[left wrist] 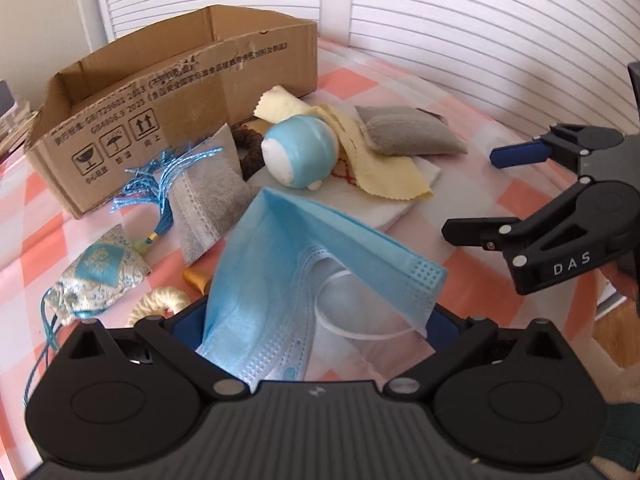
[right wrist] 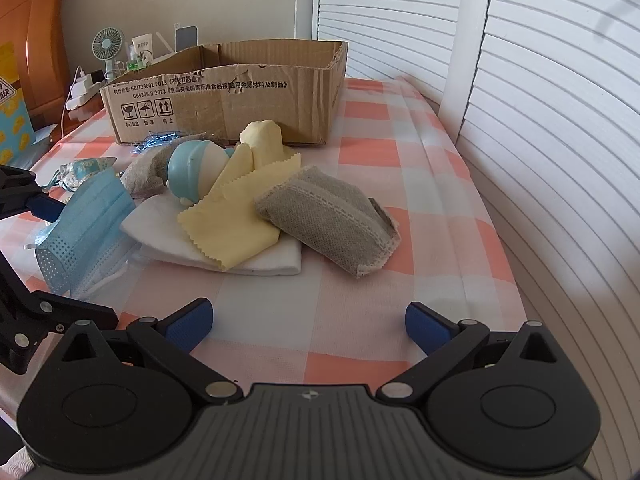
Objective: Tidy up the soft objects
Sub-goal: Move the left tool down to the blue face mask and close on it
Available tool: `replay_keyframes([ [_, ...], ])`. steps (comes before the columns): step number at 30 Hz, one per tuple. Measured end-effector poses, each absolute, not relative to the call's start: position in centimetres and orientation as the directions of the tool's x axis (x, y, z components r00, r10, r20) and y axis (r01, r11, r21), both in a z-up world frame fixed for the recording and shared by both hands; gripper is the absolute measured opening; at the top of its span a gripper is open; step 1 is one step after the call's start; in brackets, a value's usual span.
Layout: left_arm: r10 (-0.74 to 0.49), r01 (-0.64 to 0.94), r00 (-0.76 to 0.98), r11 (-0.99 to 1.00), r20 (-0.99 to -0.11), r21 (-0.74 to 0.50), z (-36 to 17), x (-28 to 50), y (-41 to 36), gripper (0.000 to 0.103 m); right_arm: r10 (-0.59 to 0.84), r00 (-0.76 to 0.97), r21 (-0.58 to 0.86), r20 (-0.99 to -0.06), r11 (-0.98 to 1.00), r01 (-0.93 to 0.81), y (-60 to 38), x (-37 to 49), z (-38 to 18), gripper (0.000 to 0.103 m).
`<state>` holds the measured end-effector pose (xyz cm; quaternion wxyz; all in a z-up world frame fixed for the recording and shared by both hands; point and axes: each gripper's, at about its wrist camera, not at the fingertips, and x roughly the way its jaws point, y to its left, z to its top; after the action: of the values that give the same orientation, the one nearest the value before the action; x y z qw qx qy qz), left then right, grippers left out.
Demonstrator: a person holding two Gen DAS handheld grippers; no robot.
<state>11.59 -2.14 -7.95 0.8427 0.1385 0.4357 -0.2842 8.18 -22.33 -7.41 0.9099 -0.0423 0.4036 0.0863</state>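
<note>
1. A surface [right wrist: 360,216] covered with a pink-and-white checked cloth stands against white louvred doors [right wrist: 540,80]; at its far left edge, beyond the cloth, are a small green desk fan [right wrist: 107,46] and white chargers.
2. At the left of the pile, an embroidered blue-and-white sachet [left wrist: 102,268] lies beside a blue tassel [left wrist: 160,184], with a cream braided ring [left wrist: 160,304] nearer the camera.
3. The left gripper [left wrist: 316,320] appears closed on a blue face mask [left wrist: 316,272]; the mask drapes between its blue pads, which it mostly hides, and its white ear loop hangs free.
4. An open cardboard box [right wrist: 224,96] sits at the back, printed with handling symbols; its interior is not visible.
5. In front of the box a grey mesh pouch [left wrist: 208,200] leans against a dark brown scrunchie [left wrist: 250,152].
6. A blue-and-white plush ball [right wrist: 196,174] rests on yellow cloths [right wrist: 232,216] with pinked edges, which lie on a folded white cloth [right wrist: 276,260].
7. A second grey pouch [right wrist: 332,220] lies at the right edge of the pile, overlapping the white cloth.
8. The right gripper [right wrist: 308,324] hovers low over bare checked cloth, its jaws spread wide and holding nothing.
</note>
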Motion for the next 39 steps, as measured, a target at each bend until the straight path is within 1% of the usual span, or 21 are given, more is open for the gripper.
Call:
replay_keyframes([
  [10, -0.314, 0.485, 0.541, 0.874, -0.78, -0.015, -8.1, 10.1, -2.0, 0.103, 0.123, 0.684, -0.009, -0.719, 0.983, -0.186, -22.4, 7.6, -7.6, 0.103],
  [16, -0.362, 0.457, 0.557, 0.885, -0.748, -0.088, -6.5, 9.1, -1.8, 0.103, 0.12, 0.704, -0.011, -0.7, 0.984, -0.179, -22.4, 7.3, -7.8, 0.103],
  [21, -0.361, 0.399, 0.584, 0.908, -0.727, -0.131, -5.8, 10.0, -2.7, 0.103, 0.117, 0.705, -0.013, -0.699, 0.984, -0.176, -22.4, 7.2, -7.8, 0.103],
  [25, -0.332, 0.347, 0.606, 0.928, -0.723, -0.135, -5.7, 10.6, -3.3, 0.102, 0.116, 0.704, -0.014, -0.701, 0.984, -0.175, -22.3, 7.2, -7.7, 0.103],
  [30, -0.239, 0.287, 0.638, 0.956, -0.732, -0.062, -6.2, 10.4, -3.1, 0.102, 0.118, 0.706, -0.014, -0.698, 0.984, -0.178, -22.4, 7.2, -7.8, 0.103],
  [33, -0.211, 0.245, 0.649, 0.968, -0.731, -0.062, -6.3, 10.0, -2.2, 0.1, 0.12, 0.707, -0.014, -0.697, 0.984, -0.18, -22.4, 7.2, -7.8, 0.103],
  [34, -0.205, 0.232, 0.65, 0.97, -0.732, -0.065, -6.3, 9.9, -2.0, 0.099, 0.12, 0.707, -0.014, -0.697, 0.983, -0.181, -22.4, 7.1, -7.8, 0.103],
  [36, -0.196, 0.213, 0.658, 0.975, -0.727, -0.069, -6.3, 9.8, -1.5, 0.09, 0.122, 0.71, -0.015, -0.694, 0.983, -0.184, -22.4, 7.0, -7.8, 0.103],
  [38, -0.178, 0.203, 0.663, 0.978, -0.727, -0.054, -6.5, 9.8, -1.5, 0.072, 0.125, 0.709, -0.016, -0.694, 0.982, -0.189, -22.5, 7.0, -7.8, 0.103],
  [39, -0.17, 0.198, 0.661, 0.979, -0.731, -0.049, -6.5, 9.9, -1.5, 0.068, 0.127, 0.707, -0.016, -0.695, 0.981, -0.192, -22.5, 7.0, -7.8, 0.103],
])
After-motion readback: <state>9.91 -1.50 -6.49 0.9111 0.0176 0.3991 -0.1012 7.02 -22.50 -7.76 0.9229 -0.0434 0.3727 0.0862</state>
